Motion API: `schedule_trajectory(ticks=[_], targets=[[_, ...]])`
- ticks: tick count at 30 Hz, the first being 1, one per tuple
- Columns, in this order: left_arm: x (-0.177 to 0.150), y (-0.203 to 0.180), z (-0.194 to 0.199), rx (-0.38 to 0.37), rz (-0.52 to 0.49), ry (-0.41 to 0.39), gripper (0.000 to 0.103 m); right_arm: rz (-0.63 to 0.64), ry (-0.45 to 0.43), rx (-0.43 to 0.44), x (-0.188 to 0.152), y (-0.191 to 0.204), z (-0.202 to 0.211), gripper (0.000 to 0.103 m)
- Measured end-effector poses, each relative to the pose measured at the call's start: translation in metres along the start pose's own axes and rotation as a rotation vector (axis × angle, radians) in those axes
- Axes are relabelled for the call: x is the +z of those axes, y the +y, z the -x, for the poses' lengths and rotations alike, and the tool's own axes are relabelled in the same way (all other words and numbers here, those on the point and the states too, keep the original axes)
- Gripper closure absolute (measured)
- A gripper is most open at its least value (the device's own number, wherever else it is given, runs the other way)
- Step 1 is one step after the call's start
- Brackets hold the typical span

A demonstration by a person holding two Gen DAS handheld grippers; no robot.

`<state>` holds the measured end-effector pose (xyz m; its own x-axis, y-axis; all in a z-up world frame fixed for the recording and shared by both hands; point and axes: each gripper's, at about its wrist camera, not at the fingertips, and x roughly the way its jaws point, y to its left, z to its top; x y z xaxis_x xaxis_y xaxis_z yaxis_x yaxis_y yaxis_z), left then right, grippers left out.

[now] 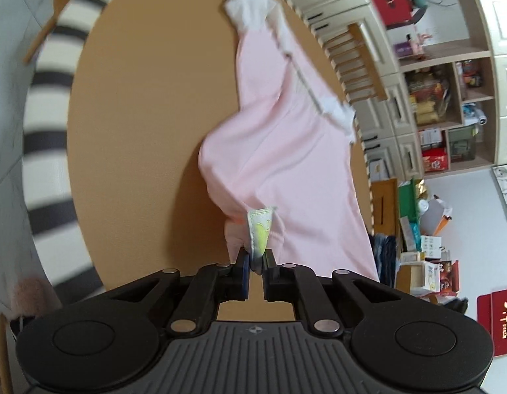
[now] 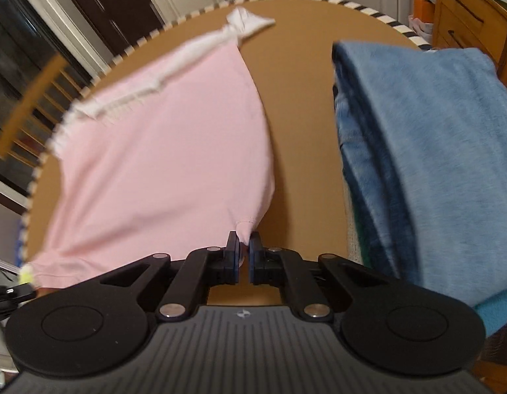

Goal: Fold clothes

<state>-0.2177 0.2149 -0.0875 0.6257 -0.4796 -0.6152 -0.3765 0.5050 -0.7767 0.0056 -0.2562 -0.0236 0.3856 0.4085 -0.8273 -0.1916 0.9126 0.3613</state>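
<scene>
A pink garment with white trim lies partly lifted over a round brown table. My left gripper is shut on a corner of it, beside a small yellow-green label. In the right wrist view the same pink garment spreads across the table, and my right gripper is shut on another corner of it. The cloth is stretched between the two grippers. The left gripper shows at the lower left edge of the right wrist view.
A stack of folded blue clothes sits on the table to the right of the pink garment. Wooden chairs stand around the table's striped edge. Shelves and boxes fill the room beyond. A wooden dresser stands behind the blue stack.
</scene>
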Motion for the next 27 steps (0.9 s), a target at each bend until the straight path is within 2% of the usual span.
schedule_trajectory(ticks=[4,7,10,13,15,17,19,20,23,24,26,27], targets=[[0.003,0.001,0.027,0.001,0.017,0.026,0.095,-0.008,0.038,0.021,-0.002,-0.007,0.02,0.098],[-0.004,0.009,0.037,0.021,0.046,0.073,0.095,-0.029,0.092,0.003,-0.013,-0.015,0.022,0.098],[-0.013,0.022,0.038,0.052,0.086,0.144,0.094,0.011,0.143,-0.076,-0.032,-0.015,0.013,0.096],[-0.024,0.031,0.03,0.133,0.085,0.204,0.093,0.085,0.216,-0.162,-0.052,-0.007,-0.002,0.09],[-0.025,0.034,0.03,0.171,0.094,0.222,0.088,0.126,0.256,-0.191,-0.06,-0.001,-0.006,0.077],[-0.02,0.032,0.041,0.197,0.086,0.201,0.07,0.155,0.262,-0.199,-0.063,0.004,0.004,0.066],[-0.007,0.019,0.059,0.235,0.011,0.131,0.067,0.221,0.203,-0.195,-0.057,0.013,0.027,0.067],[0.0,0.009,0.067,0.253,-0.032,0.083,0.059,0.263,0.13,-0.171,-0.048,0.019,0.04,0.067],[0.026,-0.03,0.075,0.267,-0.168,-0.106,0.045,0.396,-0.124,-0.104,-0.015,0.039,0.07,0.067],[0.034,-0.044,0.069,0.276,-0.228,-0.161,0.044,0.452,-0.213,-0.096,-0.003,0.047,0.074,0.067],[0.047,-0.075,0.051,0.32,-0.39,-0.25,0.043,0.633,-0.33,-0.145,0.016,0.068,0.065,0.063],[0.05,-0.09,0.037,0.365,-0.494,-0.281,0.043,0.732,-0.35,-0.162,0.022,0.076,0.057,0.059]])
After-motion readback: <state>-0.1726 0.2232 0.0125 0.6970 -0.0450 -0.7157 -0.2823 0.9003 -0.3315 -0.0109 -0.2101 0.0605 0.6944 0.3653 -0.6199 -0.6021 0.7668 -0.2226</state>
